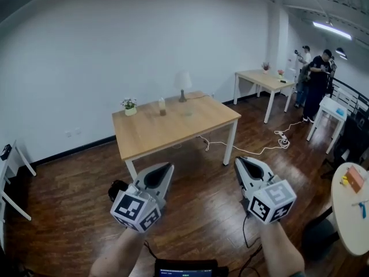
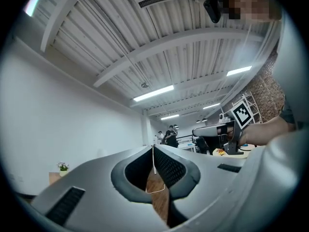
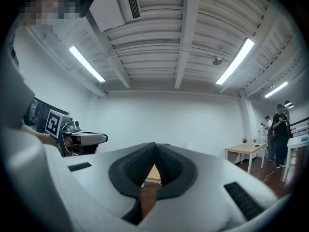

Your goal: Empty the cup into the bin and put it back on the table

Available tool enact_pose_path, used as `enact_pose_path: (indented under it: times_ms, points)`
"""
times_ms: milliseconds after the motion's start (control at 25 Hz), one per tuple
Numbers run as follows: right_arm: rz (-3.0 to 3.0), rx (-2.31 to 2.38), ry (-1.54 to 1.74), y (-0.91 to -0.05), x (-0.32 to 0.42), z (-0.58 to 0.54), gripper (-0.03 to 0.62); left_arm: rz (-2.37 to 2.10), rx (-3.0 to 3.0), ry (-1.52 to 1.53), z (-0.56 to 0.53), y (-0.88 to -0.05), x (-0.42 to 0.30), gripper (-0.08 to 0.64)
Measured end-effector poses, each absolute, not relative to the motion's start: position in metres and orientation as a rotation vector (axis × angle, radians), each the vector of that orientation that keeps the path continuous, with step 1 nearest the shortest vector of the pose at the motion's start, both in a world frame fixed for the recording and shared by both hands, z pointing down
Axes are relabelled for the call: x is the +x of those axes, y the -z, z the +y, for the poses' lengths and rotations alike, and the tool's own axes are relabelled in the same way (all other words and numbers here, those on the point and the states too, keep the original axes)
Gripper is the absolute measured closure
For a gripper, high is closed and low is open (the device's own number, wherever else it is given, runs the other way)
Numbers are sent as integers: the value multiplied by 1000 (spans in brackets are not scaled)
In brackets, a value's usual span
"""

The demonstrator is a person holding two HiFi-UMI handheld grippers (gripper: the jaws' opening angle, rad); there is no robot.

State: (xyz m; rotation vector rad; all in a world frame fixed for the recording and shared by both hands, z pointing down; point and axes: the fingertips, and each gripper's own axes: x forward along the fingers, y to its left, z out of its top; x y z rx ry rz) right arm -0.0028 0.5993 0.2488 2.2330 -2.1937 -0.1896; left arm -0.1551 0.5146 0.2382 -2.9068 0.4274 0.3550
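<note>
A wooden table (image 1: 190, 133) stands a few steps ahead in the head view. On its far side are a small pale cup (image 1: 162, 106), a potted plant (image 1: 129, 105) and a white lamp (image 1: 183, 85). A dark round container (image 1: 117, 190) sits on the floor by the table's near left leg. My left gripper (image 1: 169, 167) and right gripper (image 1: 237, 161) are held side by side in front of me, well short of the table. Both are shut and hold nothing. The tips also meet in the left gripper view (image 2: 153, 148) and the right gripper view (image 3: 155, 145).
A second wooden table (image 1: 275, 83) stands at the back right, with people (image 1: 314, 82) beside it. A white cable (image 1: 271, 146) trails across the dark wood floor. A round white table (image 1: 349, 212) is at the right edge and a small white stand (image 1: 330, 112) behind it.
</note>
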Motion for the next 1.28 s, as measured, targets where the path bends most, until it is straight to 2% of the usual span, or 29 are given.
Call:
enact_pose_path:
  times_ms: [800, 1280]
  points:
    - [-2144, 2247, 118, -261, 56, 475, 591, 378, -2968, -351, 389, -250, -85, 557]
    - [-2220, 2182, 102, -263, 134, 412, 591, 475, -2958, -319, 330, -255, -12, 557]
